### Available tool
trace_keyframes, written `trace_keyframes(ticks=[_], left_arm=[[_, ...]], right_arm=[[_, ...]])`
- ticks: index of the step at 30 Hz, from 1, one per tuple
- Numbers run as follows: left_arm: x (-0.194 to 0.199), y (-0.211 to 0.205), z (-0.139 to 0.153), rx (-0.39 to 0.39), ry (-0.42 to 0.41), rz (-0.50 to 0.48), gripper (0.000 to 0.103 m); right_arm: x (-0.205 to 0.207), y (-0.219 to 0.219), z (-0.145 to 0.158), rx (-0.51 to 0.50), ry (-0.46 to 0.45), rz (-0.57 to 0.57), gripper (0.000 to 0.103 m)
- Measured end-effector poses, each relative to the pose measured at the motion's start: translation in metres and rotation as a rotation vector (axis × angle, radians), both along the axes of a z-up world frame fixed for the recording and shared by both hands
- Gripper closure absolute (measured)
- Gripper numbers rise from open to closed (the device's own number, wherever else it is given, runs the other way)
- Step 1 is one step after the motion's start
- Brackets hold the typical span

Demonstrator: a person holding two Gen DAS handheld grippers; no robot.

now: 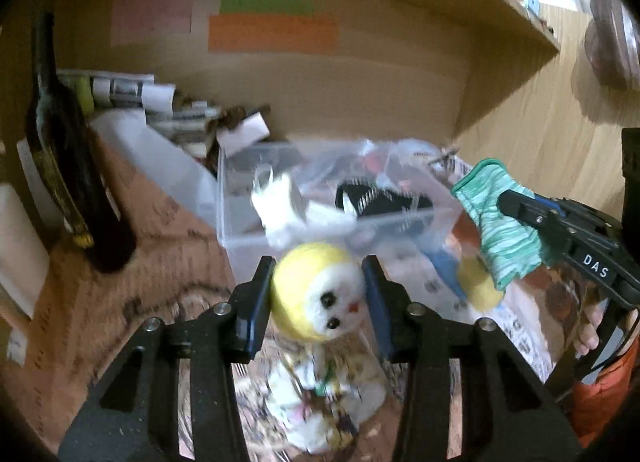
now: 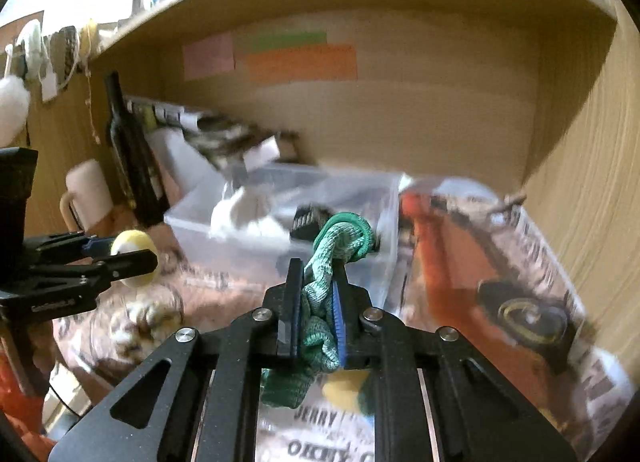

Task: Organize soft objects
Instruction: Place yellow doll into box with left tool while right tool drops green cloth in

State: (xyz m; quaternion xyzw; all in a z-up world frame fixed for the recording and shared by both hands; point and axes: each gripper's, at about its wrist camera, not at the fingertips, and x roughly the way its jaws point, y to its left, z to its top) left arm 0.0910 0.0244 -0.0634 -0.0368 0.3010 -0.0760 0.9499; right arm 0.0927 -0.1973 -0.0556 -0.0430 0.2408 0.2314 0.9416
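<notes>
My left gripper (image 1: 318, 290) is shut on a yellow and white plush chick (image 1: 316, 294), held just in front of a clear plastic bin (image 1: 240, 222). The bin holds a white soft item (image 1: 280, 210) and a black striped item (image 1: 380, 198). My right gripper (image 2: 316, 302) is shut on a green knitted sock (image 2: 332, 254), held near the bin's (image 2: 360, 258) front right side. In the left wrist view the right gripper (image 1: 508, 202) and sock (image 1: 496, 218) show at the right. In the right wrist view the left gripper (image 2: 136, 250) and chick (image 2: 130, 244) show at the left.
A dark bottle (image 1: 68, 158) stands at the left on a cardboard box (image 1: 132, 246). Papers and clutter (image 1: 160, 102) lie behind the bin. A wooden shelf wall (image 2: 580, 182) closes the right side. Printed plastic bags (image 2: 520, 282) lie on the desk. A white mug (image 2: 88, 190) stands left.
</notes>
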Motion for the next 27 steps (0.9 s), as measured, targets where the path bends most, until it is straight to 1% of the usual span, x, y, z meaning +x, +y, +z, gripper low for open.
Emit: trace_keyframes(ticks=[7, 11, 18, 27], left_arm=[[0.03, 0.018, 0.02, -0.023, -0.021, 0.016, 0.059], [0.049, 0.024, 0.022, -0.009, -0.008, 0.039, 0.059], [0.087, 0.028, 0.01, 0.011, 0.058, 0.033, 0.059], [0.119, 0.021, -0.017, 0.031, 0.159, -0.001, 0.059]], right_arm=[[0.017, 0.003, 0.032, 0.03, -0.103, -0.006, 0.091], [0.033, 0.012, 0.041, 0.029, -0.137, 0.002, 0.091], [0.062, 0.031, 0.038, 0.012, -0.112, 0.041, 0.091], [0.095, 0.07, 0.015, -0.088, -0.026, 0.078, 0.091]])
